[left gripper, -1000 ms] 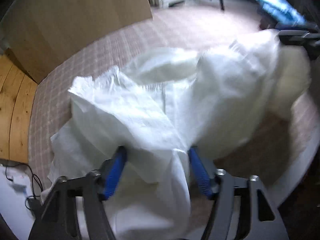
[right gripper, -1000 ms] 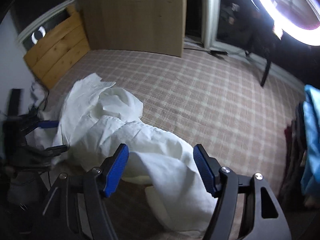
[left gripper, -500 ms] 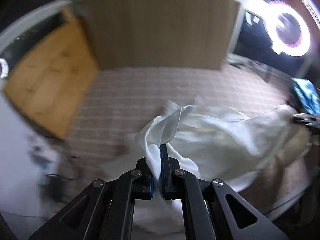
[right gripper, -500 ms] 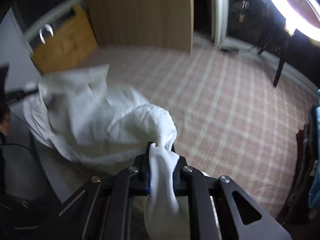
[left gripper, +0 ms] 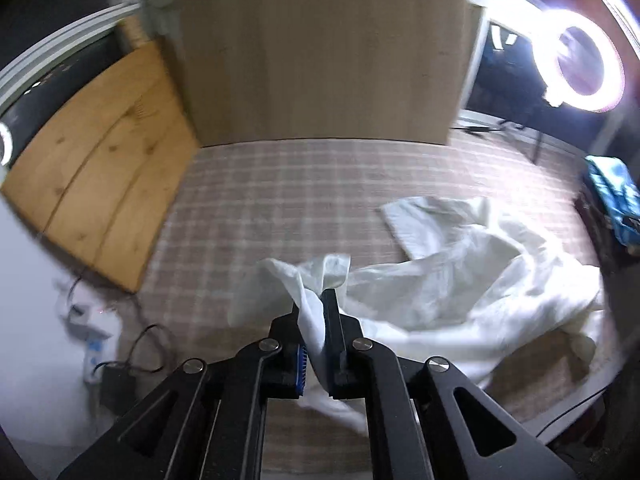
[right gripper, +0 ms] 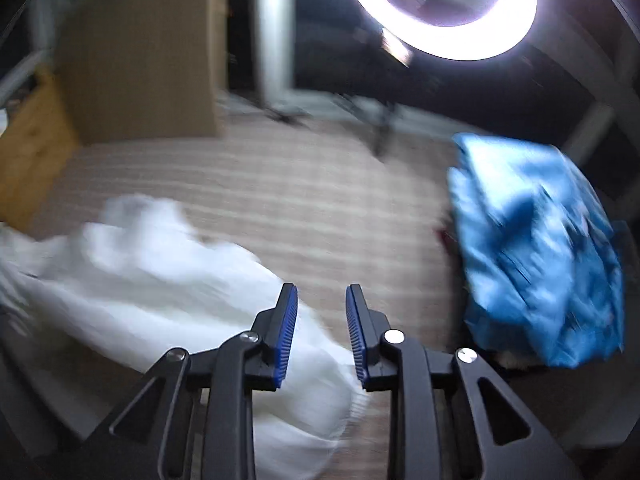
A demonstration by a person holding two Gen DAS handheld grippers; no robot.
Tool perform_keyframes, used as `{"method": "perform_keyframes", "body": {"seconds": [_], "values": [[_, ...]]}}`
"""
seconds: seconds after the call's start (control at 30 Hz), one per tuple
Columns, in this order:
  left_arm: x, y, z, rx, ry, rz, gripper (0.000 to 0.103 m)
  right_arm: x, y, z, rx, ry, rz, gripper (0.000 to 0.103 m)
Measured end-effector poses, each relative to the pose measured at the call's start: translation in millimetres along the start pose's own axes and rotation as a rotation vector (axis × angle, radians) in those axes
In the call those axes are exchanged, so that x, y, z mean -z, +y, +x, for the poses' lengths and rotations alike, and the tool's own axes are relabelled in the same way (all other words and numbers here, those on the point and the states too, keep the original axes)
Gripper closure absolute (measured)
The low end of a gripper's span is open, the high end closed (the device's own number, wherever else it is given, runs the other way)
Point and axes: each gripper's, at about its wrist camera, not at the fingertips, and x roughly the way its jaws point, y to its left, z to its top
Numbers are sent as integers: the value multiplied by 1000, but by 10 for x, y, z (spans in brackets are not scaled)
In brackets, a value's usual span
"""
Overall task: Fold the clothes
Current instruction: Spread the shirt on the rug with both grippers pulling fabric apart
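Note:
A crumpled white garment (left gripper: 460,276) lies on the checked bed cover (left gripper: 280,200). My left gripper (left gripper: 314,300) is shut on a bunched edge of the garment, which sticks up between the blue pads. In the right wrist view the same white garment (right gripper: 152,276) spreads to the left, blurred by motion. My right gripper (right gripper: 321,296) is open above the cover, its left finger over the garment's near edge, with nothing between the pads.
A blue patterned cloth (right gripper: 536,248) lies on the bed's right side, also at the edge of the left view as blue cloth (left gripper: 612,196). A wooden headboard (left gripper: 100,176) and tall panel (left gripper: 320,52) stand behind. A ring light (left gripper: 580,68) glares. Cables and a charger (left gripper: 112,368) lie lower left.
Both grippers closed on the white garment half a second ago. The left still holds it; the right has since opened, let the cloth go and swung right toward the blue cloth.

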Motion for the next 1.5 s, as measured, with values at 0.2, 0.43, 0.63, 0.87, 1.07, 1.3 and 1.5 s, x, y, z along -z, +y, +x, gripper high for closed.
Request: {"method": "perform_keyframes", "body": {"seconds": [0.2, 0.43, 0.63, 0.87, 1.07, 1.3, 1.5], "values": [[-243, -223, -250, 50, -73, 55, 97, -192, 1783, -118, -411, -66, -443, 28], [-357, -313, -555, 52, -123, 83, 96, -86, 3340, 350, -545, -23, -803, 28], [-259, -84, -609, -60, -121, 41, 57, -550, 2962, 617, -680, 67, -547, 100], [-23, 61, -289, -63, -48, 23, 56, -711, 378, 429, -287, -27, 46, 100], [-78, -395, 327, 39, 48, 94, 56, 222, -940, 574, 100, 288, 275, 89], [-186, -1395, 1048, 254, 167, 198, 56, 23, -521, 379, -55, 130, 79, 30], [-408, -2330, 1703, 370, 223, 242, 55, -82, -811, 1019, 7, 194, 29, 30]]}}
